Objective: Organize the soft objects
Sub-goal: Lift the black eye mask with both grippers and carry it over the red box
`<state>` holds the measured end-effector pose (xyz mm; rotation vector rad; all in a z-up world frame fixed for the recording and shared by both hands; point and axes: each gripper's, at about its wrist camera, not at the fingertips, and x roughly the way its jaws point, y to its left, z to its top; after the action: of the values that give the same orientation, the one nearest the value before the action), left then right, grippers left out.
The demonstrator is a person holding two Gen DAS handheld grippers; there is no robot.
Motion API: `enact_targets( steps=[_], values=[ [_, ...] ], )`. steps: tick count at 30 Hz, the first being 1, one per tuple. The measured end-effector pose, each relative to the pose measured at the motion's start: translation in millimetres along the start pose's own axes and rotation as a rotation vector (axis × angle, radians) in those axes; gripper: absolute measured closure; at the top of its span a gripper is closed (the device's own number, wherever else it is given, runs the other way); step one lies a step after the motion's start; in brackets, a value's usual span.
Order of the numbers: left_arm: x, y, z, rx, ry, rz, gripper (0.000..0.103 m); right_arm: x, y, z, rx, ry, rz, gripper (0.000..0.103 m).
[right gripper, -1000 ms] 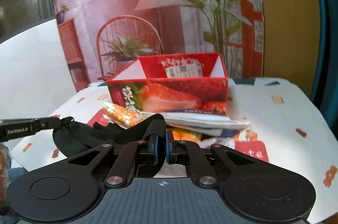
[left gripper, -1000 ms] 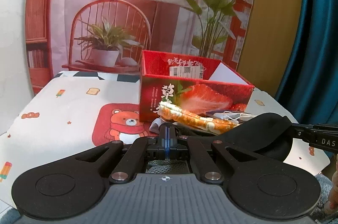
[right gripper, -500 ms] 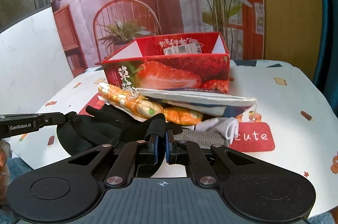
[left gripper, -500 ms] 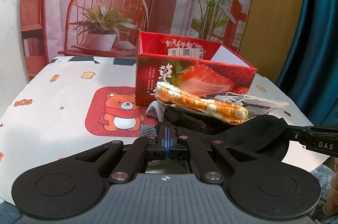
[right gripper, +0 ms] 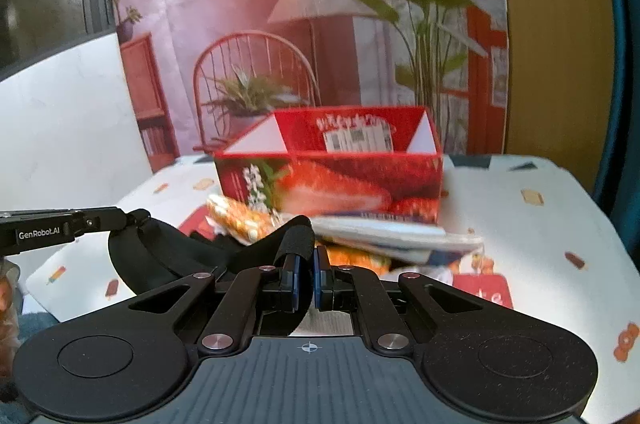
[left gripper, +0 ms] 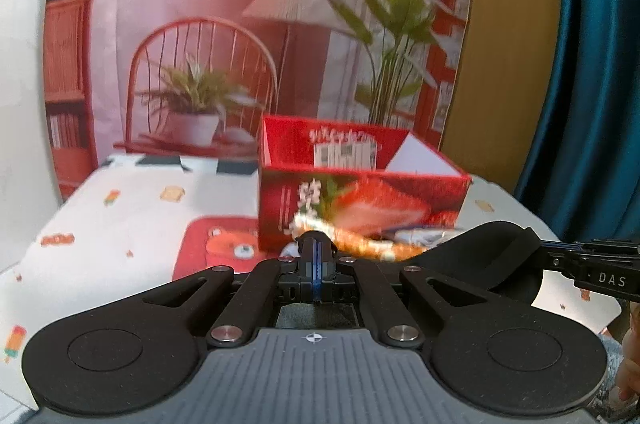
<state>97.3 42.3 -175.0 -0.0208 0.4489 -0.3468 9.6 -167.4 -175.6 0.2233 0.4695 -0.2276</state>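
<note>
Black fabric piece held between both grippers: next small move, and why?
Probably lift the black fabric piece higher and forward toward the open red strawberry-print box. The left gripper and right gripper are each shut on an end of it, and it sags in front of the orange patterned bundle, seemingly below the box rim.

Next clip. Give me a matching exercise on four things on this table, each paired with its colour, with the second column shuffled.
Things:
1. open box
2. cloth pinched in the right claw
3. patterned soft item in front of the box
4. flat packet in front of the box

Colours:
a. white and blue
b. red, with a strawberry picture
c. black
d. orange

Pairs: 1-b, 2-c, 3-d, 4-a
</note>
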Motion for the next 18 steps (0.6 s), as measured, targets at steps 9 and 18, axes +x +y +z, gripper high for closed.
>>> enact_targets(
  steps=[9, 18],
  values=[
    [-2, 0, 4, -0.01, -0.021, 0.0, 0.102, -7, 4, 18, -0.028, -0.059, 0.006, 0.097],
    [1, 1, 18, 0.006, -0.059, 0.003, 0.102, -5, 4, 28, -0.044, -0.083, 0.002, 0.097]
  ],
)
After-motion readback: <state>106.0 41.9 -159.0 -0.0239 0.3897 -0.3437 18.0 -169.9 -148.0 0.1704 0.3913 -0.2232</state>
